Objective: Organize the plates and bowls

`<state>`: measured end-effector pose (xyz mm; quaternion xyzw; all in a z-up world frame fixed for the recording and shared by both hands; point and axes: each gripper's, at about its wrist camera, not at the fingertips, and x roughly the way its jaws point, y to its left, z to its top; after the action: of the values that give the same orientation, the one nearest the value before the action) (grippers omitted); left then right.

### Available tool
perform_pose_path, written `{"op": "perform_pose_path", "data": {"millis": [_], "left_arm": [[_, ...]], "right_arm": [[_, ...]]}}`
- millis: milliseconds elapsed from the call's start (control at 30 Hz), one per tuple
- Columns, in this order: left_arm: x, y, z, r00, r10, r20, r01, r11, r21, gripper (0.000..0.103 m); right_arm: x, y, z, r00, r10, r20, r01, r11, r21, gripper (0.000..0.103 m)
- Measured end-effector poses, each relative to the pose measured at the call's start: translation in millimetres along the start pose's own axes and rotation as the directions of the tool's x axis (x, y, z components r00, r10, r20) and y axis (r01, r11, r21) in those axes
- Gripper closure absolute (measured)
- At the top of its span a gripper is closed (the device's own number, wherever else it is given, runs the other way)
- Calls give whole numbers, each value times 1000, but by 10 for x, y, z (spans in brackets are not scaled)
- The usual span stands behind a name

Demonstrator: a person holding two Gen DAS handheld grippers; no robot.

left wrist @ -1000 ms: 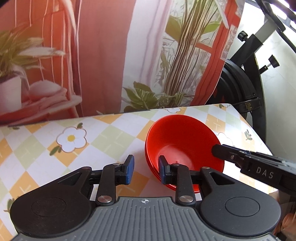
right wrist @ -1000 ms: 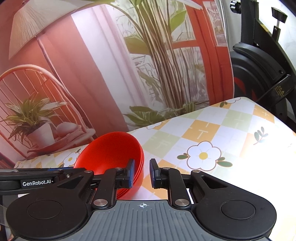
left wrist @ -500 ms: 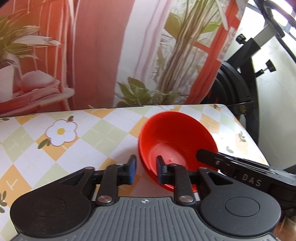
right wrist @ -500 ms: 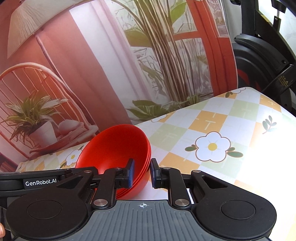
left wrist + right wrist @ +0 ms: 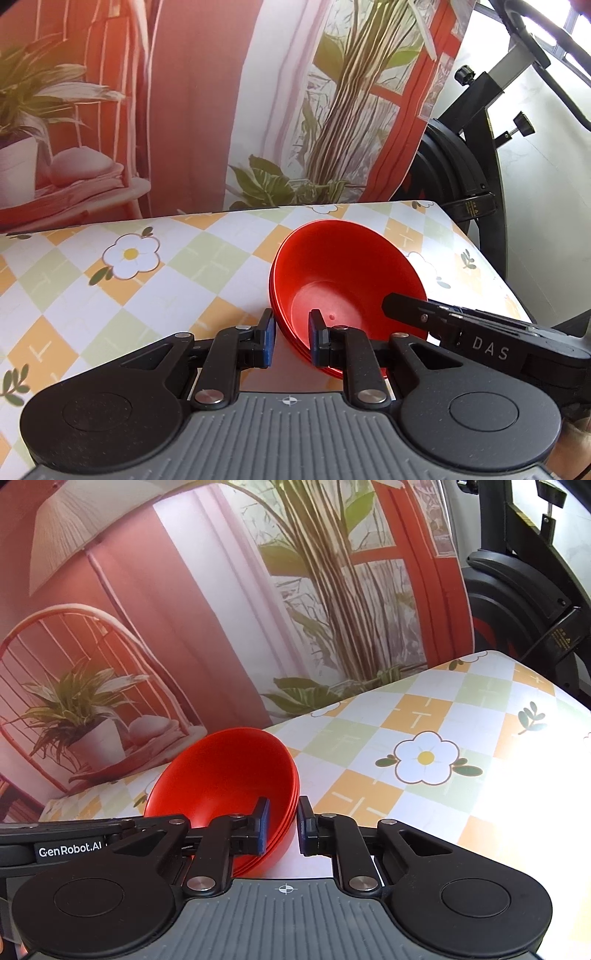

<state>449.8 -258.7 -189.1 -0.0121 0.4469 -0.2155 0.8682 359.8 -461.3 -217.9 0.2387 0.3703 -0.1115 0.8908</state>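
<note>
- Bowls, red and nested in a stack, sat on my checked tablecloth.
- My left gripper straddled the stack's near rim, narrowly open.
- My right gripper straddled the opposite rim, its gap narrow too.

From my left wrist view, the checked tablecloth lay bare to the left and far side of the red bowl stack, giving free passage there. The right gripper reached in at the stack's right rim, blocking that side. In my right wrist view, the cloth to the right of the stack was open out to the table edge. The printed backdrop closed off the far side, and an exercise bike stood beyond the far right corner.
</note>
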Motion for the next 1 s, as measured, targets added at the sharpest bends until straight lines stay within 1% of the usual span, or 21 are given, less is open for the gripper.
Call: {"op": "perform_pose_path", "data": {"millis": [233, 400, 533, 700, 867, 1000], "left_arm": [[-310, 29, -63, 1000, 11, 17, -11, 1000, 7, 83], [-586, 43, -102, 999, 24, 39, -24, 999, 21, 83], [-808, 111, -176, 998, 21, 61, -22, 999, 24, 83], [-1074, 235, -302, 997, 19, 76, -18, 1000, -7, 83], [-1333, 357, -410, 994, 8, 110, -4, 999, -35, 83], [-1546, 451, -530, 991, 9, 136, -3, 999, -39, 83]], "right_arm": [[-193, 190, -73, 1000, 24, 4, -23, 1000, -20, 90], [-361, 384, -110, 999, 41, 10, -40, 998, -45, 89], [-501, 540, -173, 998, 64, 18, -63, 996, -57, 89], [-663, 755, -260, 995, 94, 21, -92, 994, -63, 89], [-817, 953, -373, 992, 118, 34, -115, 991, -70, 89], [-914, 1110, -509, 990, 137, 46, -133, 988, -79, 89]]}}
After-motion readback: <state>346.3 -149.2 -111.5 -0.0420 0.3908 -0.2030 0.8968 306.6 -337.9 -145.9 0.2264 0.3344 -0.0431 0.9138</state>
